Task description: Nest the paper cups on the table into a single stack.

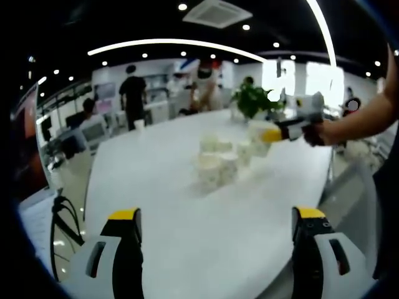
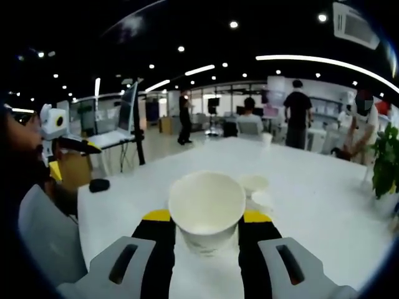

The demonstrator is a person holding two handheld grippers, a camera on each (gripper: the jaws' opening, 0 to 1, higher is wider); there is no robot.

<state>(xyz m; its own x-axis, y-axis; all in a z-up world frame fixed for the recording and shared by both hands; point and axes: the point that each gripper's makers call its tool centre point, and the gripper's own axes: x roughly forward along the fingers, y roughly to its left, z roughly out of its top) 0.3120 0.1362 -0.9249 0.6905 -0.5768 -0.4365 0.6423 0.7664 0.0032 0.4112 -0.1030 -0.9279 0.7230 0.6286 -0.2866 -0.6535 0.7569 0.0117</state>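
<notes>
Between the right gripper's (image 2: 206, 219) jaws, a paper cup (image 2: 207, 208) (mouth up, pinched)

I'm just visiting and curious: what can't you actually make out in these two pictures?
- Left gripper view: the cups on the table are blurred and far, so their number is unclear.
- Right gripper view: the held cup hides its own base and partly covers the cups behind.
- Left gripper view: glare blurs the right hand-held gripper.

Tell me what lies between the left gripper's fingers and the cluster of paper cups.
Bare white table, seen in the left gripper view; nothing sits between the left gripper and the paper cups.
</notes>
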